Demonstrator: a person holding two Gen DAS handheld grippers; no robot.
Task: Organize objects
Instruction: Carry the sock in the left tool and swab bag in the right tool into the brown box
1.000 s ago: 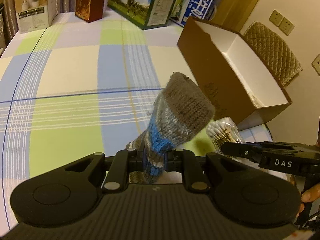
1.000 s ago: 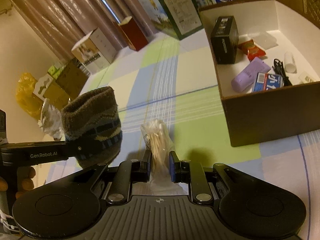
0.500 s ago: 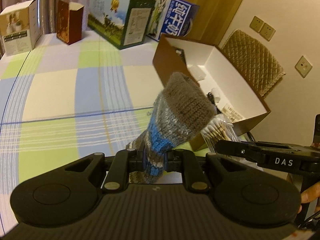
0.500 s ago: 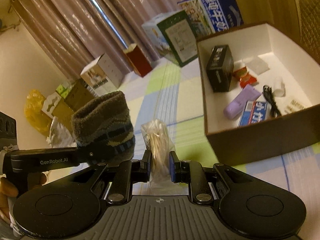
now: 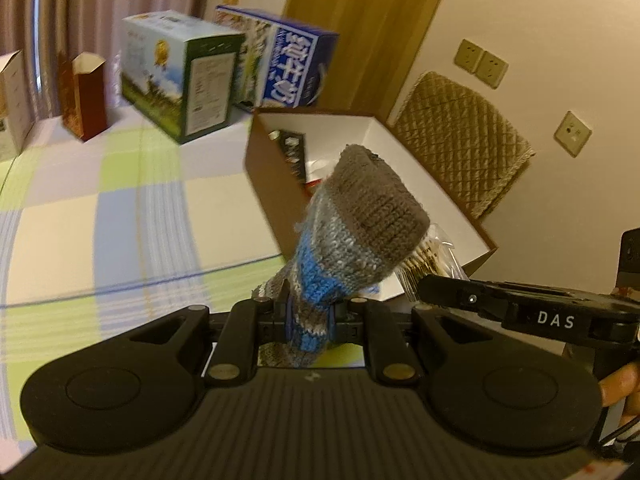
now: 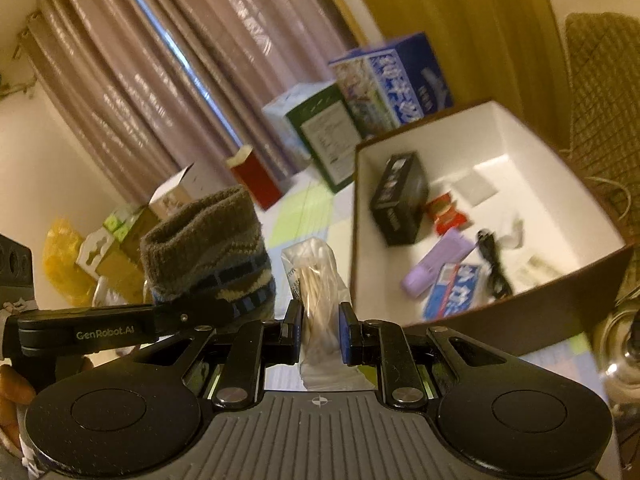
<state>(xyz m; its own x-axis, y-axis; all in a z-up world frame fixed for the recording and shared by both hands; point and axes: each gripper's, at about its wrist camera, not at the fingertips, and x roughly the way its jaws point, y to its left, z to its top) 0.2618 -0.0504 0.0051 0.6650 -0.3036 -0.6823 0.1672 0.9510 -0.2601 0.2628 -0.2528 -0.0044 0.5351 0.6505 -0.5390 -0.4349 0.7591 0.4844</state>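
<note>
left gripper (image 5: 308,316) pinched sock (image 5: 352,236), frame centre | right gripper (image 6: 320,328) pinched bag of cotton swabs (image 6: 316,276), lower centre | box (image 6: 532,304) at right | advice: clear the rim fully before letting go

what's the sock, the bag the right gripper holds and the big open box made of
Sock: knitted yarn, likely wool or acrylic; ribbed stitches and fuzzy edges show.
Bag: thin clear plastic film, glossy and crinkled, with cotton swabs visible through it.
Box: apparently cardboard, matte brown outside and white inside, with thin straight walls.
</note>
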